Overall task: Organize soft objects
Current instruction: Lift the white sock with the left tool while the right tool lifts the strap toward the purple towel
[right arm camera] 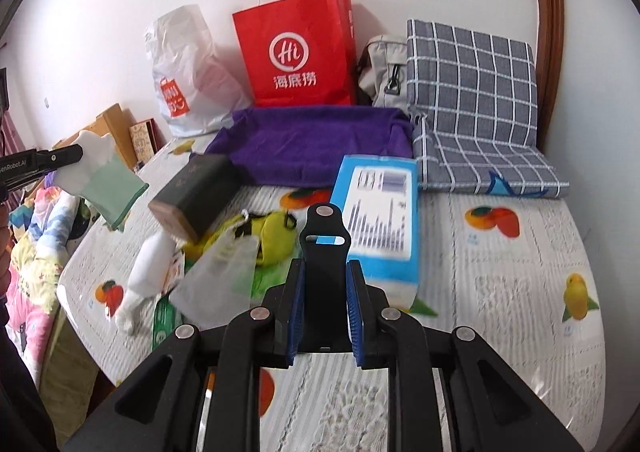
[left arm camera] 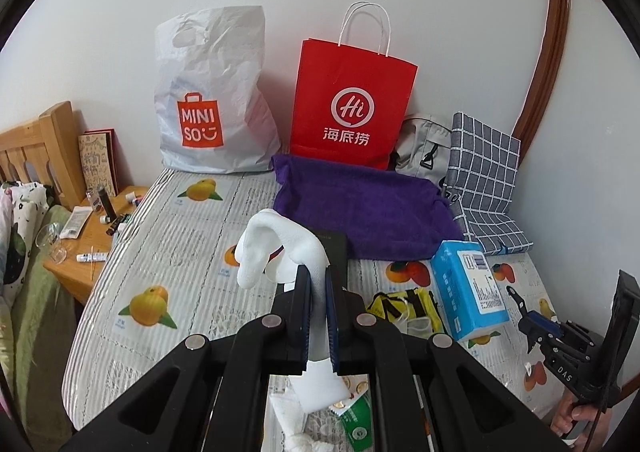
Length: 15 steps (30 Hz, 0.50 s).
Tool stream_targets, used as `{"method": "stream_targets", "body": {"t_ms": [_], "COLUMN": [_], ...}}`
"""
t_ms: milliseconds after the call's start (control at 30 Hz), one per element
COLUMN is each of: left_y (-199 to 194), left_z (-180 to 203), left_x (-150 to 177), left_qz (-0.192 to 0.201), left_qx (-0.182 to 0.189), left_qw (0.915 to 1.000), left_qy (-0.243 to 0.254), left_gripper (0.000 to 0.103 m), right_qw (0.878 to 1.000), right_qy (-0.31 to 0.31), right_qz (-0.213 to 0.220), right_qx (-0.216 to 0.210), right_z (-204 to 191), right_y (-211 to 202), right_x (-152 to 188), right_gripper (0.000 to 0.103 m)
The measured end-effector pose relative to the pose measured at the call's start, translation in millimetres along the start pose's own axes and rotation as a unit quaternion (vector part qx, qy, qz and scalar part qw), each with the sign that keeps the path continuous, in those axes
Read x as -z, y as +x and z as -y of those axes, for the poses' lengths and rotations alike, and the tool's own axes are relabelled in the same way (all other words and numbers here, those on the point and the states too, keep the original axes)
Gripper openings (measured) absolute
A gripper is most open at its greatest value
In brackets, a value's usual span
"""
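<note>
My left gripper (left arm camera: 318,276) is shut on a white sock (left arm camera: 268,248) that droops over its tips, held above the table; it shows at the left of the right wrist view (right arm camera: 92,160), with a green cuff. My right gripper (right arm camera: 326,272) is shut on a black strap-like piece (right arm camera: 325,248) above the table. A purple towel (left arm camera: 360,208) lies in front of the bags, also in the right wrist view (right arm camera: 316,144). A second white sock (right arm camera: 144,272) and a yellow-green pouch (right arm camera: 272,232) lie on the table.
A white Miniso bag (left arm camera: 212,104) and a red paper bag (left arm camera: 352,104) stand against the wall. A blue tissue pack (left arm camera: 468,288), a dark box (right arm camera: 196,192), a checked cushion (right arm camera: 472,92) and a grey bag (right arm camera: 384,68) sit on the fruit-print tablecloth (right arm camera: 500,292). A wooden bedside table (left arm camera: 88,236) stands at left.
</note>
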<state>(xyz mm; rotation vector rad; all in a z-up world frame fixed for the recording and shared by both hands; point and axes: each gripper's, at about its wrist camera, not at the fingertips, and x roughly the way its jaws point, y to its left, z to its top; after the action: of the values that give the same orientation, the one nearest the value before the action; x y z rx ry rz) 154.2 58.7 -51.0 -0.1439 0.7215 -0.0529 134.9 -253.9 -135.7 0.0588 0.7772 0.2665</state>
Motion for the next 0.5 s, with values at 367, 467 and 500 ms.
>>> {"method": "stream_targets", "body": {"t_ms": [367, 467, 500], "left_y": [35, 47, 51], "left_z": [12, 13, 13], "left_x": [-34, -43, -46], "left_qz": [-0.003, -0.008, -0.009], "left_qx": [0.001, 0.002, 0.003], "left_qw": [0.9999, 0.9998, 0.9998], "left_qy": [0.015, 0.017, 0.017], "left_gripper": [0.008, 0.008, 0.008], "right_qw": [1.000, 1.000, 1.000], "right_qy": [0.004, 0.007, 0.008], "right_qz": [0.024, 0.027, 0.028], "right_qx": [0.002, 0.004, 0.003], "right_z": [10, 13, 14], "right_y": [20, 30, 33], "right_x": [-59, -75, -79], "right_gripper": [0.020, 0.020, 0.020]}}
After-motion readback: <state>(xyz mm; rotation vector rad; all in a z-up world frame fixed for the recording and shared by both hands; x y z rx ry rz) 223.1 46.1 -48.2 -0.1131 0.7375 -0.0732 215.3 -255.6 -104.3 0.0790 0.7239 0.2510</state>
